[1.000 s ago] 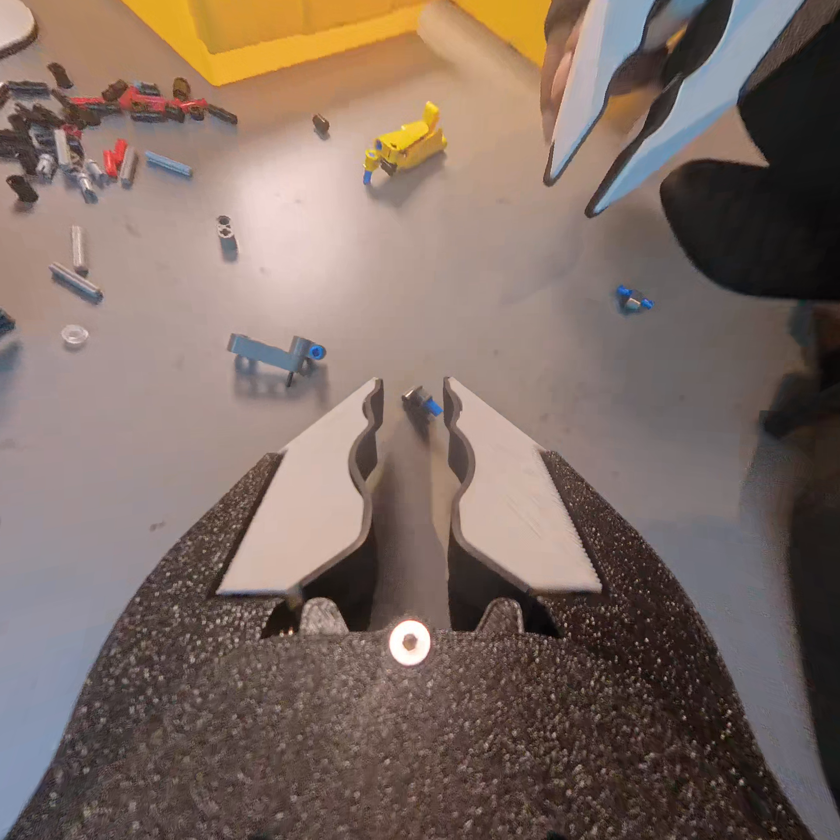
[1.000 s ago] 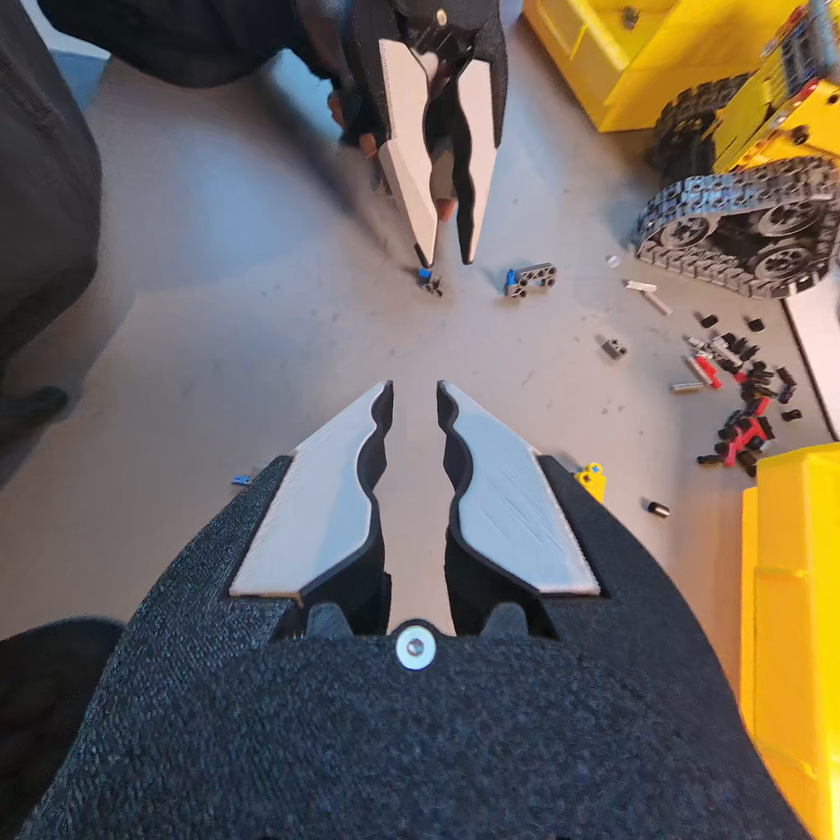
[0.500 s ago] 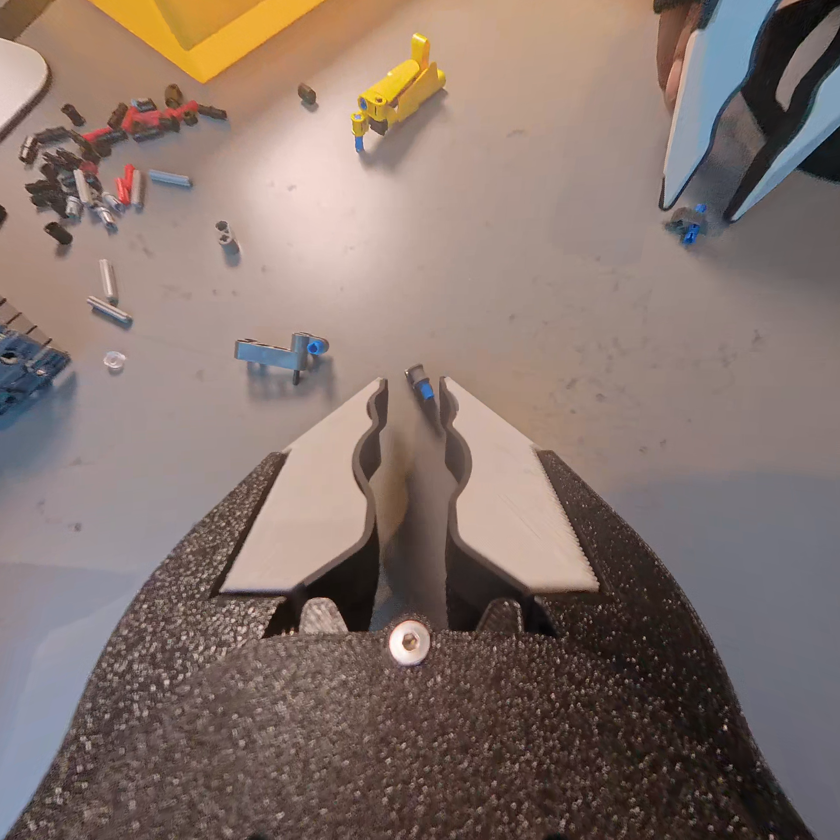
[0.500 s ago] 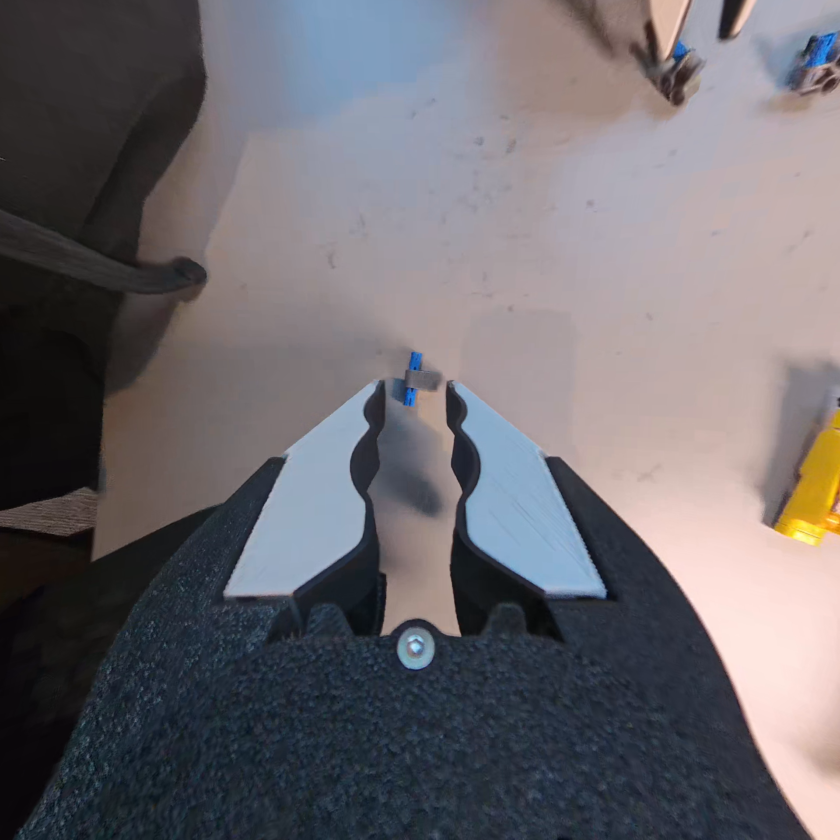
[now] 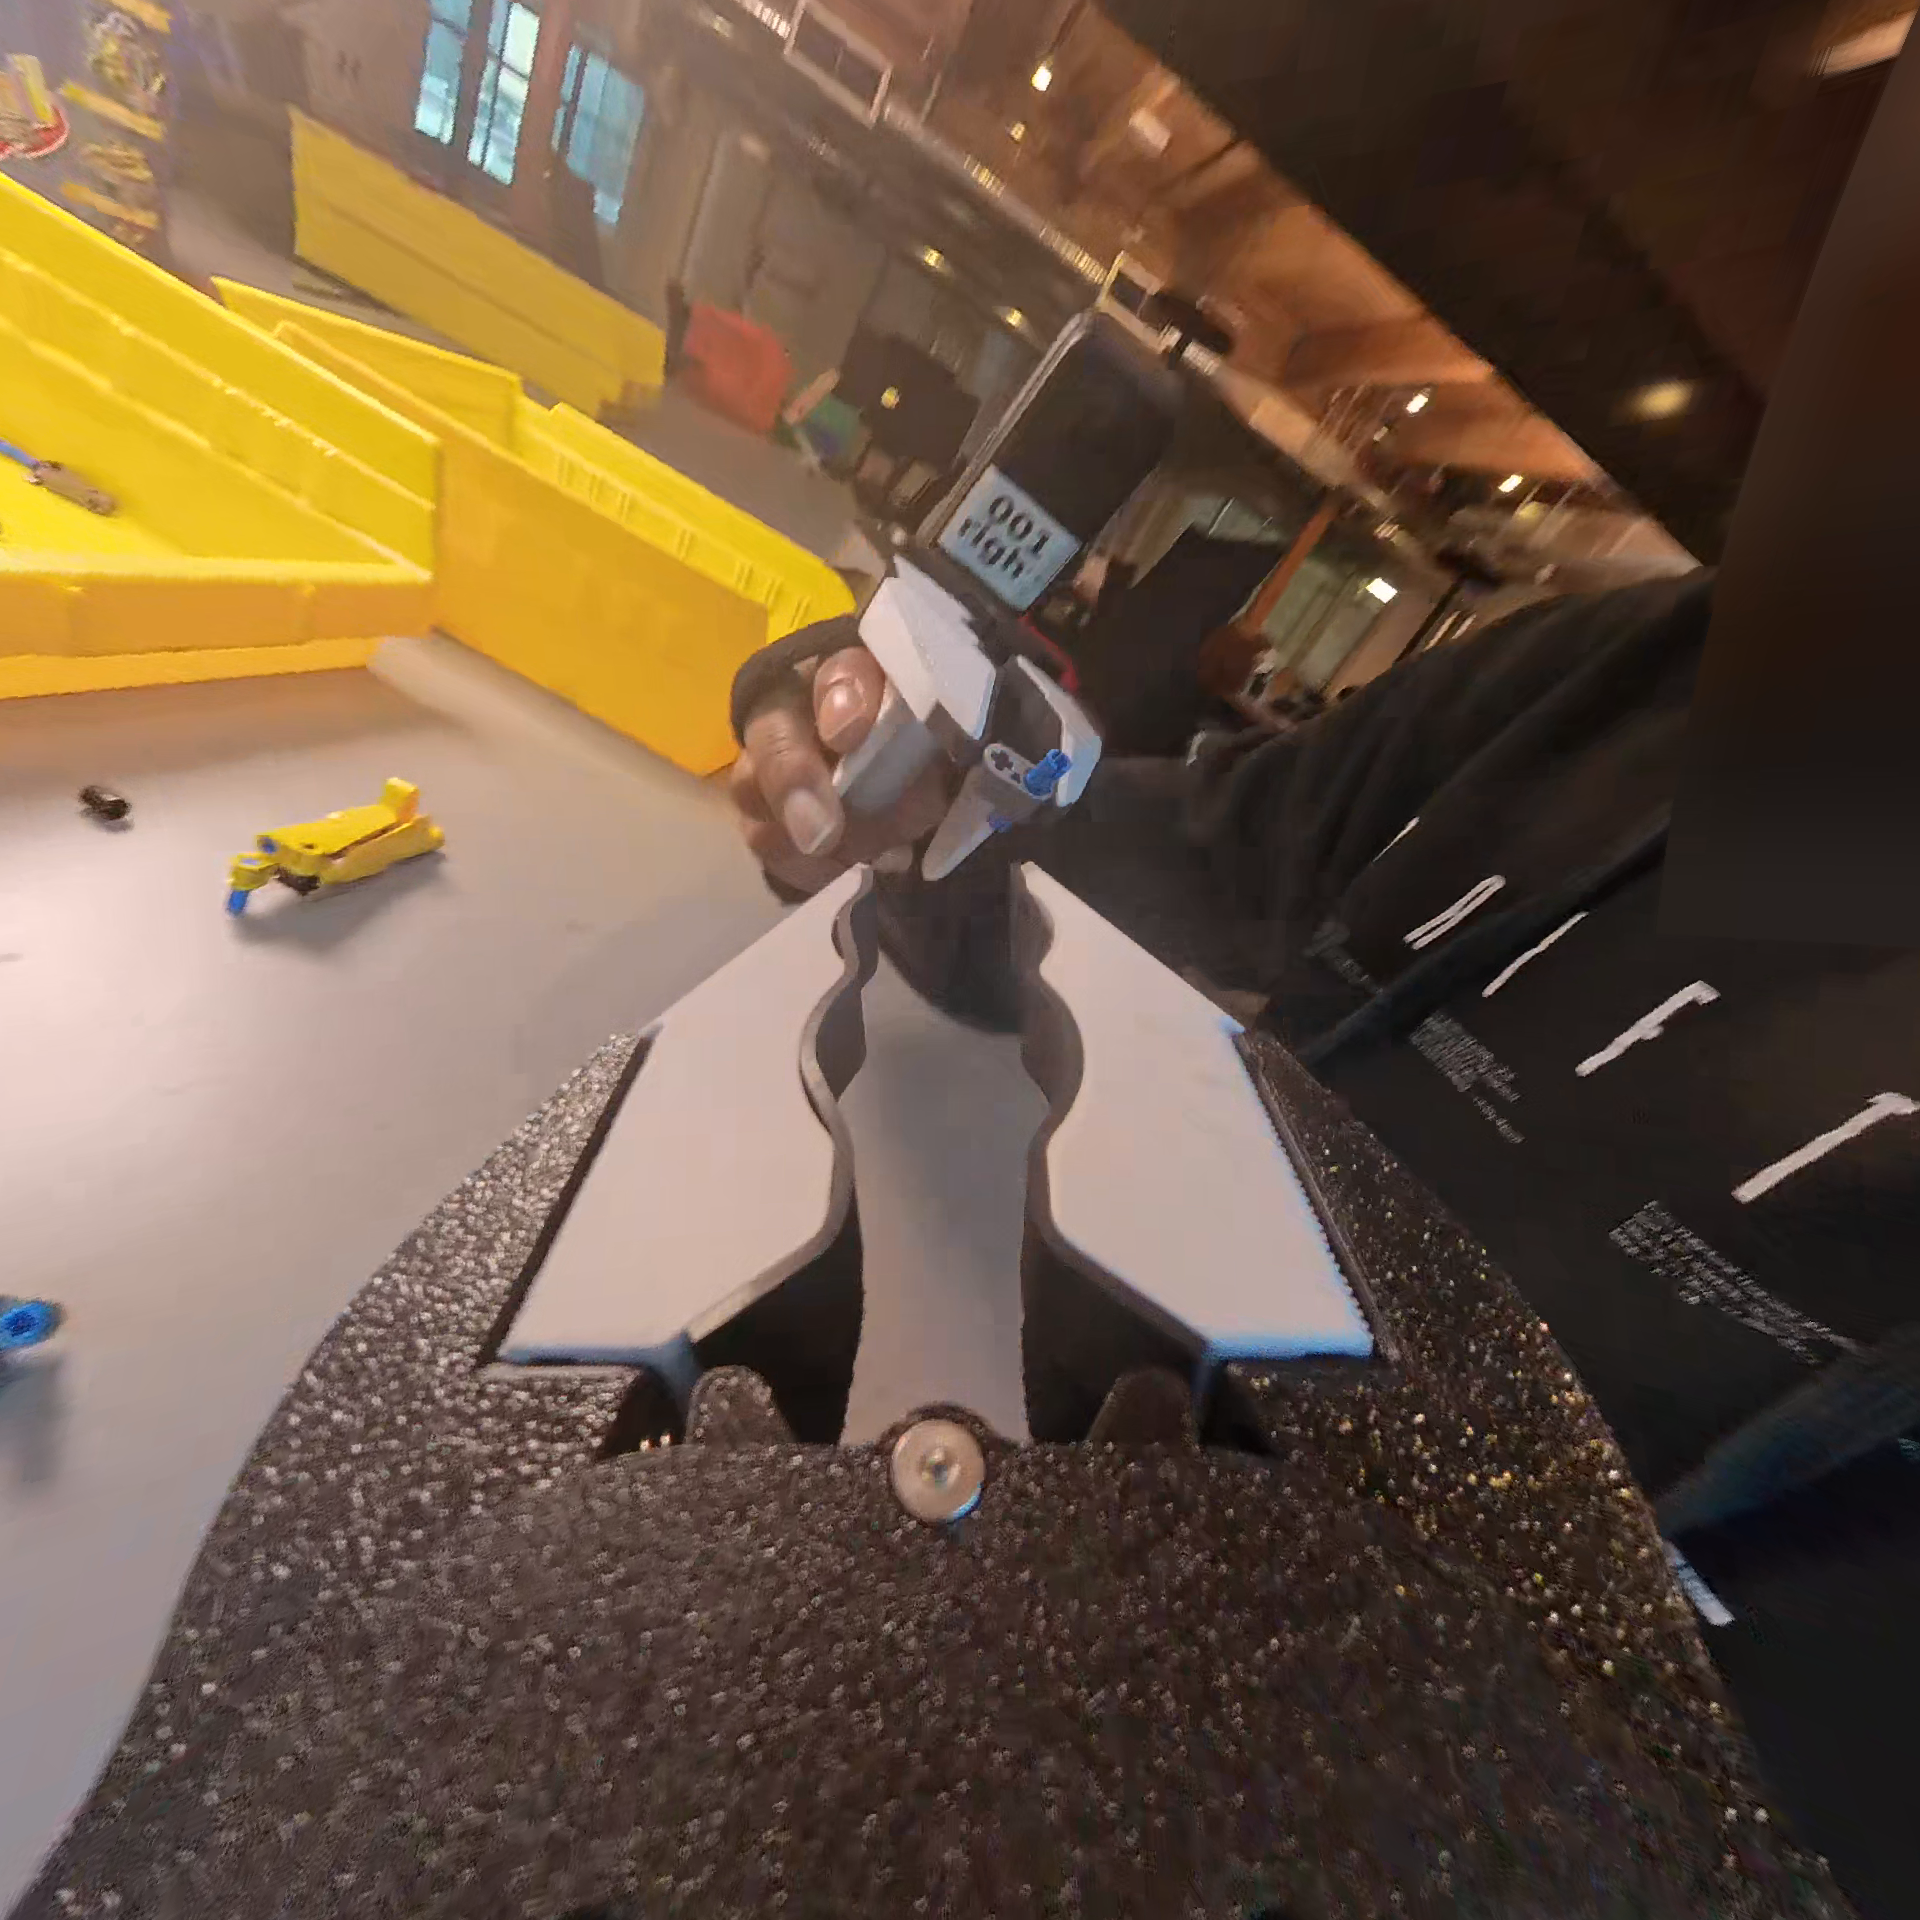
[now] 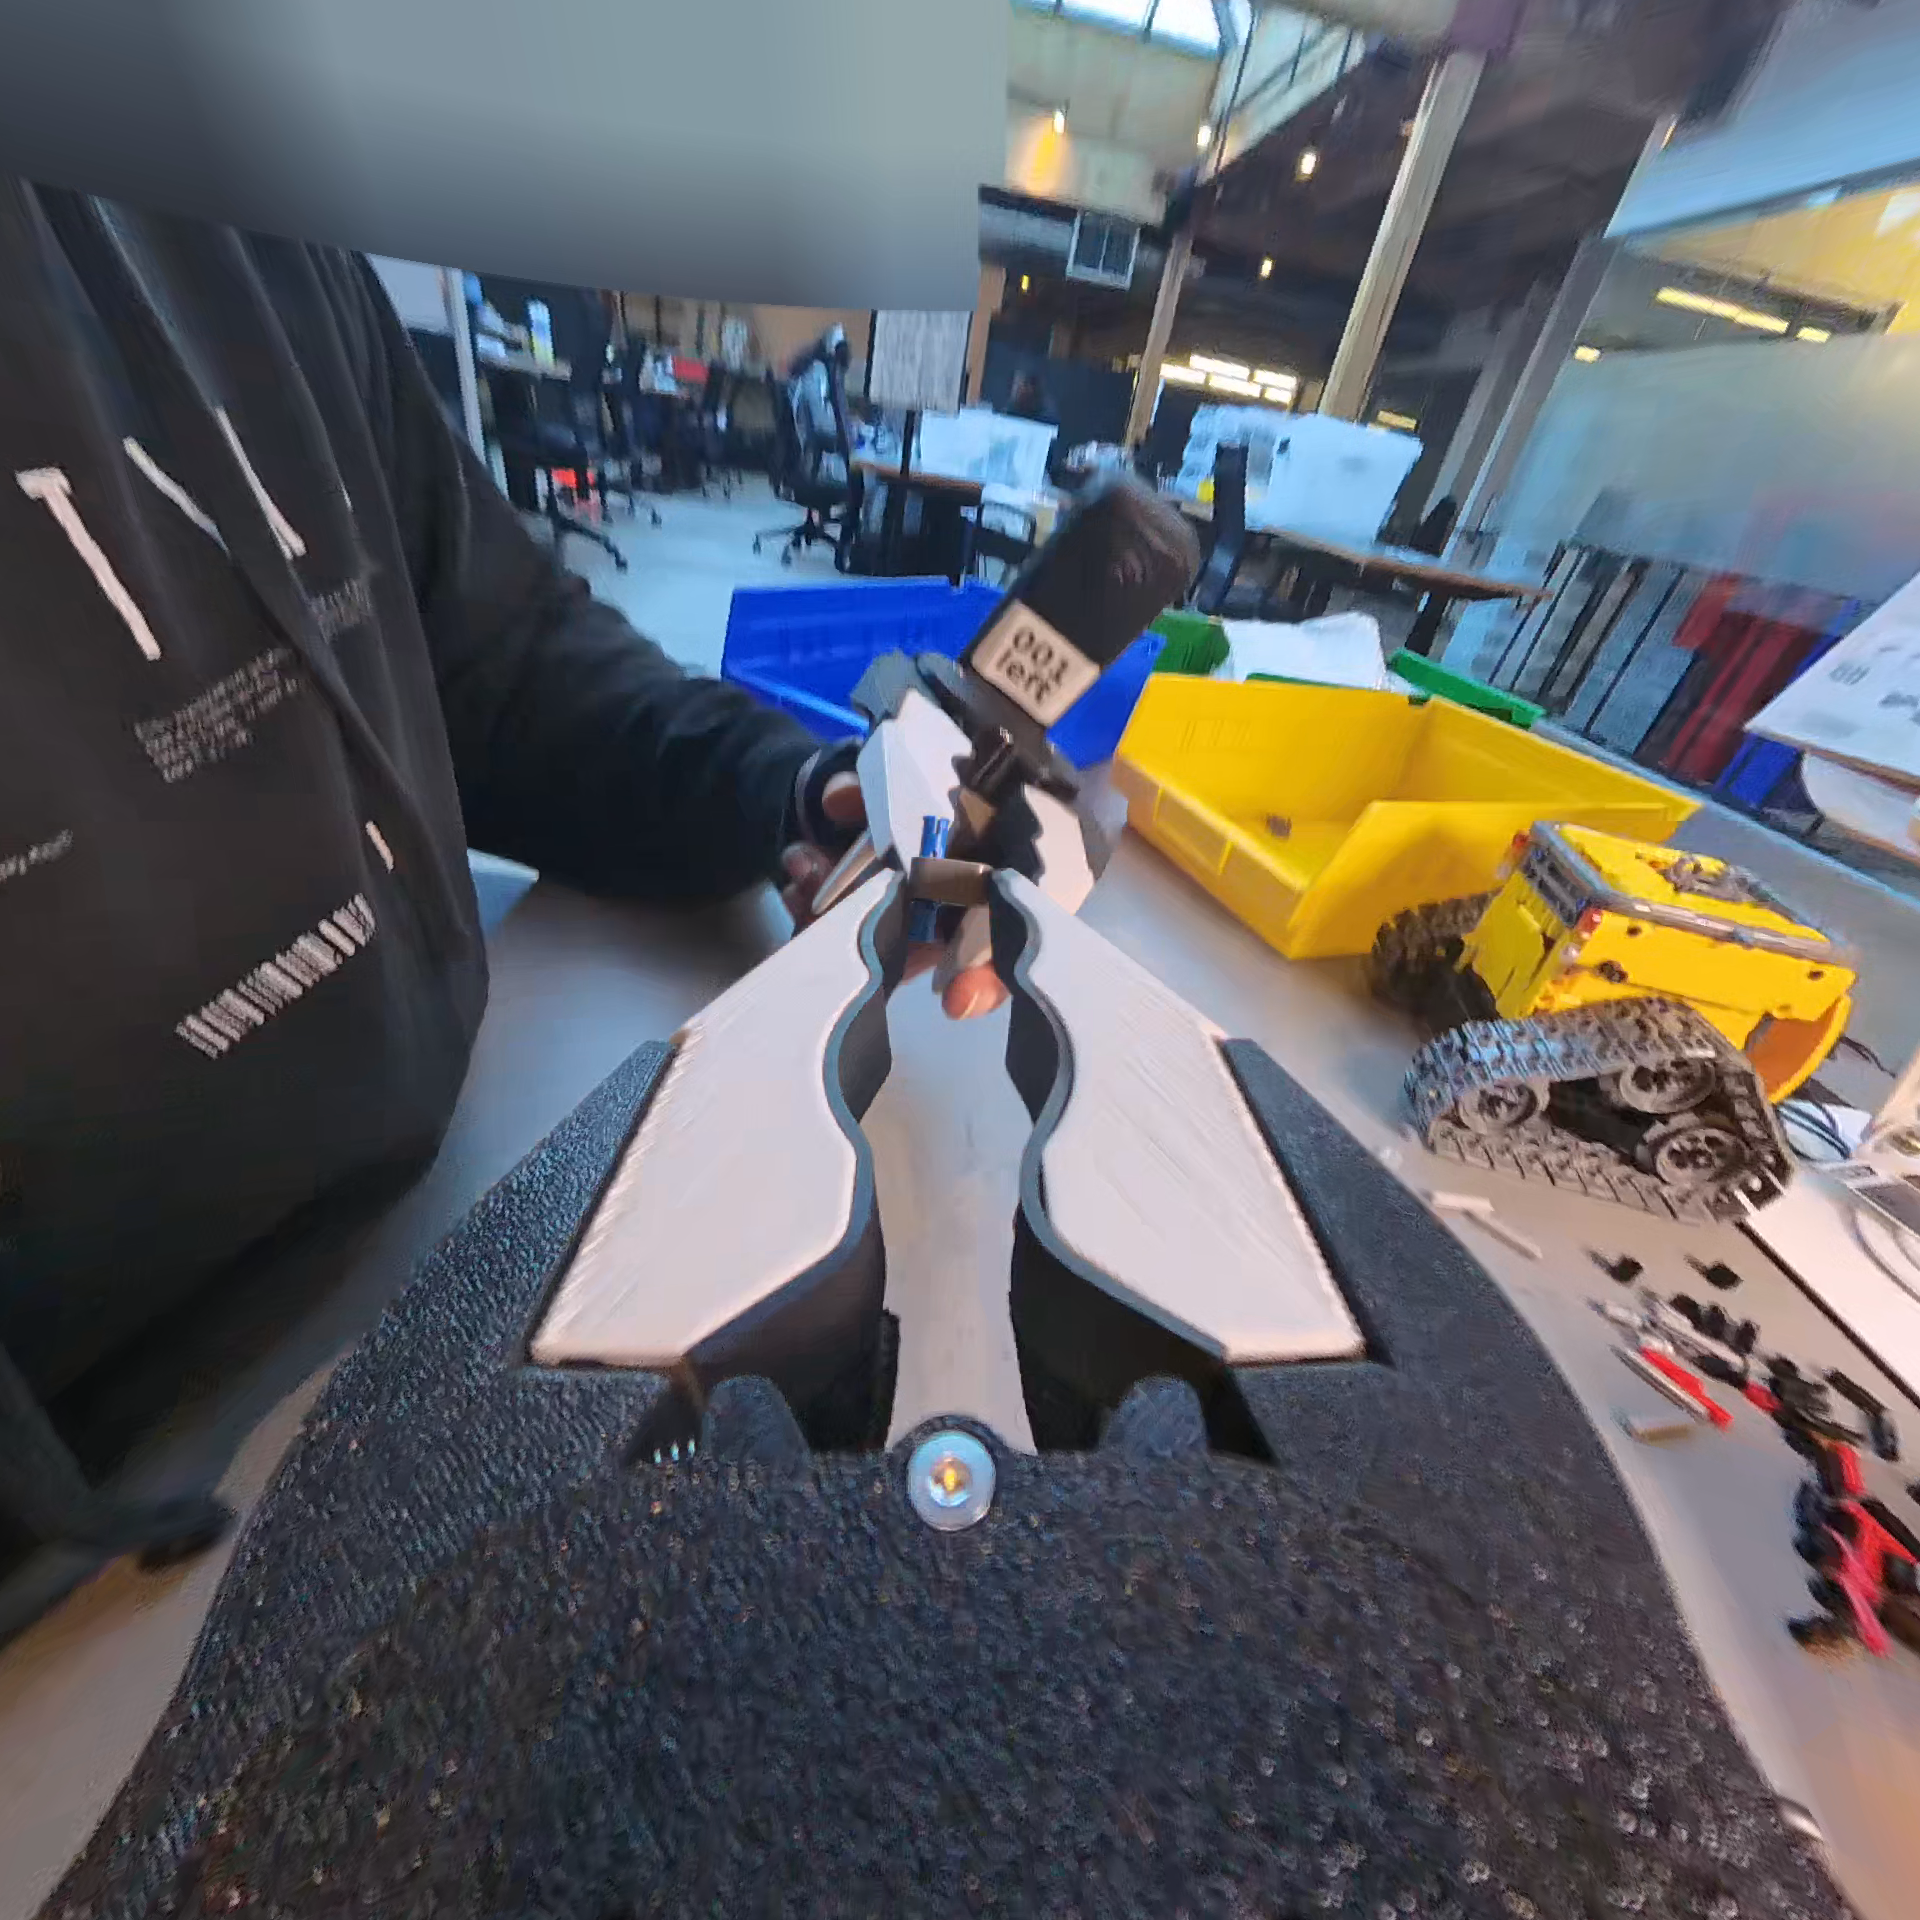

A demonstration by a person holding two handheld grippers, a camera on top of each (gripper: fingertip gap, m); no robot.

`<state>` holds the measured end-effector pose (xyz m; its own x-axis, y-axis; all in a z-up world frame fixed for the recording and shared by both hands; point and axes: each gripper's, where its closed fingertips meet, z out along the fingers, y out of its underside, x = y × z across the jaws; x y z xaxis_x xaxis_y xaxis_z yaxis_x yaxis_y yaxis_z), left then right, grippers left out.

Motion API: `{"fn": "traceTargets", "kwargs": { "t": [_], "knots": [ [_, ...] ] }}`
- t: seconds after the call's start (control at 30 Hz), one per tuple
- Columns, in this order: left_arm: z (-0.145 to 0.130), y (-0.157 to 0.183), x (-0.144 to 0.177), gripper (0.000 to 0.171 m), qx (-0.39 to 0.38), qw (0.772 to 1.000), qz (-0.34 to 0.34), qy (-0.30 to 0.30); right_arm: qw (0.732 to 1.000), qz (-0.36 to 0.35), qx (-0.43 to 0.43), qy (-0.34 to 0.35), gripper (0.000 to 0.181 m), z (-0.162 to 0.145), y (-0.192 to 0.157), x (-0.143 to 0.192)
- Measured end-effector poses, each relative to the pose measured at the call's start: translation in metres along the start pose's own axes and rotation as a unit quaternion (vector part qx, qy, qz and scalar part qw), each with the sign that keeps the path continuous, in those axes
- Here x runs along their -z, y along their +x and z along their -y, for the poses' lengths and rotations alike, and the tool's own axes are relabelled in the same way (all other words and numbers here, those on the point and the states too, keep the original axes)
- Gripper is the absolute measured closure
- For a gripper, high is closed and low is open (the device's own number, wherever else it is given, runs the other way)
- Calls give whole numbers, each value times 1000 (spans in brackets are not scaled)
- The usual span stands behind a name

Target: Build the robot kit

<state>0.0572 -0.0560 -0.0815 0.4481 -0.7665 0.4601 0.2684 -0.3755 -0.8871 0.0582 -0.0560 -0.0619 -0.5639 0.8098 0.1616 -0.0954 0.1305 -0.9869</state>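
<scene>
1. My right hand-held gripper (image 6: 940,883) is clenched on a small grey connector with a blue pin (image 6: 935,881). The piece sits right at the fingertips, just above frame centre in the right wrist view.
2. In the left wrist view the same right hand-held gripper (image 5: 997,805) shows just above centre, raised off the tabletop (image 5: 416,1039). The grey connector with a blue pin (image 5: 1018,774) is pinched between its light fingers. My bare fingers (image 5: 805,769) wrap the grip to its left.
3. My left hand-held gripper (image 5: 940,888) is released: the jaws stand parted with a narrow gap. I see nothing between the tips in its own view, though the background there is dark.
4. In the right wrist view the left hand-held gripper (image 6: 977,831) sits directly behind the held connector, very near it. I cannot tell whether they touch. A dark shape lies between its fingers; I cannot tell what it is.
5. Left wrist view, left side: a small yellow assembly (image 5: 332,836) lies on the tabletop, with a black piece (image 5: 104,800) farther left. Yellow bins (image 5: 571,582) fill the upper left.
6. Right wrist view, right side: a yellow bin (image 6: 1351,831) with a yellow tracked vehicle model (image 6: 1621,987) beside it. Loose black and red pieces (image 6: 1818,1455) lie at lower right. A blue bin (image 6: 831,634) stands behind centre.
</scene>
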Motion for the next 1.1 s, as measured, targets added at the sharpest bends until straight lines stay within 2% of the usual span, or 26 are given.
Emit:
{"fn": "traceTargets", "kwargs": {
  "t": [0.1, 0.23, 0.4, 0.53, 0.7, 0.83, 0.93, 1.03, 1.1],
  "knots": [
    [12, 11, 3, 146, 49, 996, -57, 47, 1000, -2, -1, 26, 165, 8, 0, -10],
    [16, 25, 5, 146, 75, 989, -108, 66, 999, -2, -1, 34, 165, 8, 0, -21],
    [14, 19, 6, 158, 93, 989, -104, 56, 999, -19, 35, 19, 166, -1, 2, -23],
    [3, 9, 7, 159, 56, 996, -64, 11, 995, -31, 95, -30, 166, -14, 2, -22],
    [-21, -4, 9, 159, 1, 996, -10, -87, 978, -21, 169, -119, 165, -37, 1, -18],
    [-41, -8, 11, 159, 15, 989, -9, -150, 946, 17, 257, -195, 162, -54, -7, -21],
    [-50, -11, 11, 159, 46, 985, -15, -169, 927, 54, 292, -231, 163, -66, -16, -26],
    [-58, -13, 13, 159, 65, 980, -17, -189, 918, 79, 300, -245, 166, -76, -23, -33],
    [-62, -14, 16, 159, 71, 978, -16, -194, 922, 80, 290, -243, 167, -79, -23, -34]
  ]
}}
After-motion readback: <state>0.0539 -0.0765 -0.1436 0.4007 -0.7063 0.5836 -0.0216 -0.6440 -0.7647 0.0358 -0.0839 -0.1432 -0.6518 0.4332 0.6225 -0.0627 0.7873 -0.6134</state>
